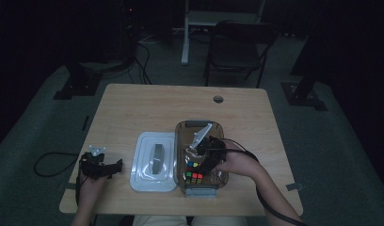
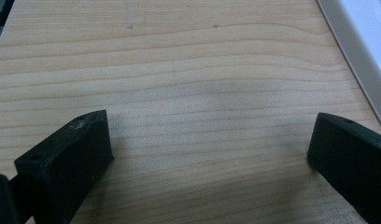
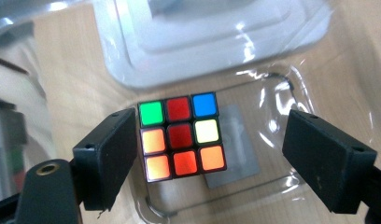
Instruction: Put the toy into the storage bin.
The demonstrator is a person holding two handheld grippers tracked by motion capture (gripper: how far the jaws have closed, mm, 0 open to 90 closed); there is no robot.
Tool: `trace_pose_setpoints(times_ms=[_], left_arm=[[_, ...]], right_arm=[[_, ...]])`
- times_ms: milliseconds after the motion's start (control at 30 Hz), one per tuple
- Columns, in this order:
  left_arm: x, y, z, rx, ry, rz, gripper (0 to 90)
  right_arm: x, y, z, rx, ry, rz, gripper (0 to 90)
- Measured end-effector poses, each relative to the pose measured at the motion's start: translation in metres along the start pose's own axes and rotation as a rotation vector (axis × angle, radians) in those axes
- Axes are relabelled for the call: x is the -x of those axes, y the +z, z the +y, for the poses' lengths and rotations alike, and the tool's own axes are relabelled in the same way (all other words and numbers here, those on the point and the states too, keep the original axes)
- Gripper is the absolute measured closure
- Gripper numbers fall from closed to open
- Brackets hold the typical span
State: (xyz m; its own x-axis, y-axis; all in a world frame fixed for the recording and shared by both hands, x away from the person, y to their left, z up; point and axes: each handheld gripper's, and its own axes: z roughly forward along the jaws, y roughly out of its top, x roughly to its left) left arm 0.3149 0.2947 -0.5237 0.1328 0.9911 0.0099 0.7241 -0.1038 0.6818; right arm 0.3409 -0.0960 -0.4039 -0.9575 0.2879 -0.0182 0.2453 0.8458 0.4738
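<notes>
A colour cube lies on the floor of a clear plastic container at the table's front right, near the container's front end. My right gripper reaches down into the container and stands open around the cube. Its left jaw sits beside the cube's left side and its right jaw is well apart from it. In the high view the right gripper hangs just over the cube. My left gripper rests open over bare wood at the front left, with nothing between its jaws.
The container's white lid lies flat on the table just left of the container, between my two grippers; its edge lies close to the left gripper. A folding chair stands beyond the far edge.
</notes>
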Motion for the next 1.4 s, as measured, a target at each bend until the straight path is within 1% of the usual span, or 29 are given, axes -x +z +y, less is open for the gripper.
trace_pose_setpoints(times_ms=[33,67,200,233,267,333,367,400,433,467,600,633,667,700,733,767,800,900,933,967,1000,1100,1133,1167,1233,1300,1333,1367,1400], left_arm=[[0.000,0.000,0.000,0.000,0.000,0.000,0.6],[0.000,0.000,0.000,0.000,0.000,0.000,0.5],[0.000,0.000,0.000,0.001,0.000,0.000,0.5],[0.000,0.000,0.000,0.001,0.000,0.000,0.5],[0.000,0.000,0.000,0.001,0.000,0.000,0.6],[0.000,0.000,0.000,0.000,0.000,0.000,0.5],[0.000,0.000,0.000,0.000,0.000,0.000,0.6],[0.000,0.000,0.000,0.001,0.000,0.000,0.6],[0.000,0.000,0.000,0.001,0.000,0.000,0.6],[0.000,0.000,0.000,-0.001,0.000,0.000,0.6],[0.000,0.000,0.000,0.002,0.000,0.001,0.6],[0.000,0.000,0.000,0.002,0.000,0.001,0.6],[0.000,0.000,0.000,0.002,0.000,0.001,0.6],[0.000,0.000,0.000,0.001,0.000,0.001,0.5],[0.000,0.000,0.000,0.003,0.000,0.001,0.5],[0.000,0.000,0.000,0.003,0.000,0.001,0.6],[0.000,0.000,0.000,0.004,-0.002,0.001,0.6],[0.000,0.000,0.000,0.003,-0.001,0.001,0.6],[0.000,0.000,0.000,0.003,-0.001,0.001,0.5],[0.000,0.000,0.000,0.003,-0.001,0.001,0.6],[0.000,0.000,0.000,0.003,-0.001,0.001,0.5],[0.000,0.000,0.000,0.001,0.001,0.001,0.6],[0.000,0.000,0.000,0.002,0.000,0.001,0.5],[0.000,0.000,0.000,0.002,0.000,0.001,0.6],[0.000,0.000,0.000,0.002,0.000,0.000,0.6],[0.000,0.000,0.000,0.003,-0.001,0.000,0.6],[0.000,0.000,0.000,0.002,-0.001,0.001,0.6],[0.000,0.000,0.000,0.002,-0.001,0.001,0.6],[0.000,0.000,0.000,0.002,-0.001,0.000,0.6]], right_arm=[[0.000,0.000,0.000,0.000,0.000,0.000,17.8],[0.002,-0.005,-0.005,0.051,0.030,-0.020,15.3],[0.005,-0.013,-0.015,0.155,0.088,-0.050,12.8],[0.005,-0.013,-0.015,0.155,0.088,-0.050,12.8],[0.005,-0.017,-0.020,0.205,0.119,-0.069,12.8],[0.005,-0.020,-0.025,0.259,0.146,-0.077,12.6],[0.005,-0.020,-0.025,0.259,0.146,-0.077,12.6],[0.005,-0.021,-0.028,0.283,0.162,-0.084,12.7],[0.005,-0.024,-0.032,0.313,0.180,-0.113,12.6],[0.006,-0.028,-0.038,0.355,0.203,-0.136,12.3],[0.012,-0.036,-0.051,0.442,0.272,-0.165,12.1],[0.012,-0.036,-0.051,0.442,0.272,-0.165,12.1],[0.013,-0.038,-0.055,0.461,0.288,-0.181,12.1],[0.015,-0.042,-0.061,0.495,0.323,-0.198,12.0],[0.016,-0.043,-0.064,0.504,0.335,-0.210,11.6],[0.016,-0.043,-0.064,0.504,0.335,-0.210,11.6],[0.018,-0.045,-0.070,0.518,0.362,-0.241,11.5],[0.019,-0.046,-0.077,0.539,0.401,-0.291,11.5],[0.020,-0.048,-0.081,0.554,0.421,-0.315,11.6],[0.020,-0.048,-0.081,0.554,0.421,-0.315,11.6],[0.021,-0.049,-0.087,0.580,0.451,-0.345,11.5],[0.023,-0.050,-0.097,0.597,0.483,-0.413,11.6],[0.024,-0.051,-0.101,0.602,0.495,-0.420,11.6],[0.025,-0.051,-0.104,0.603,0.503,-0.427,11.6],[0.025,-0.051,-0.111,0.605,0.510,-0.463,11.6],[0.026,-0.051,-0.115,0.604,0.517,-0.471,11.6],[0.026,-0.050,-0.122,0.604,0.533,-0.496,11.6],[0.026,-0.050,-0.122,0.604,0.533,-0.496,11.6],[0.026,-0.047,-0.130,0.596,0.552,-0.521,11.6]])
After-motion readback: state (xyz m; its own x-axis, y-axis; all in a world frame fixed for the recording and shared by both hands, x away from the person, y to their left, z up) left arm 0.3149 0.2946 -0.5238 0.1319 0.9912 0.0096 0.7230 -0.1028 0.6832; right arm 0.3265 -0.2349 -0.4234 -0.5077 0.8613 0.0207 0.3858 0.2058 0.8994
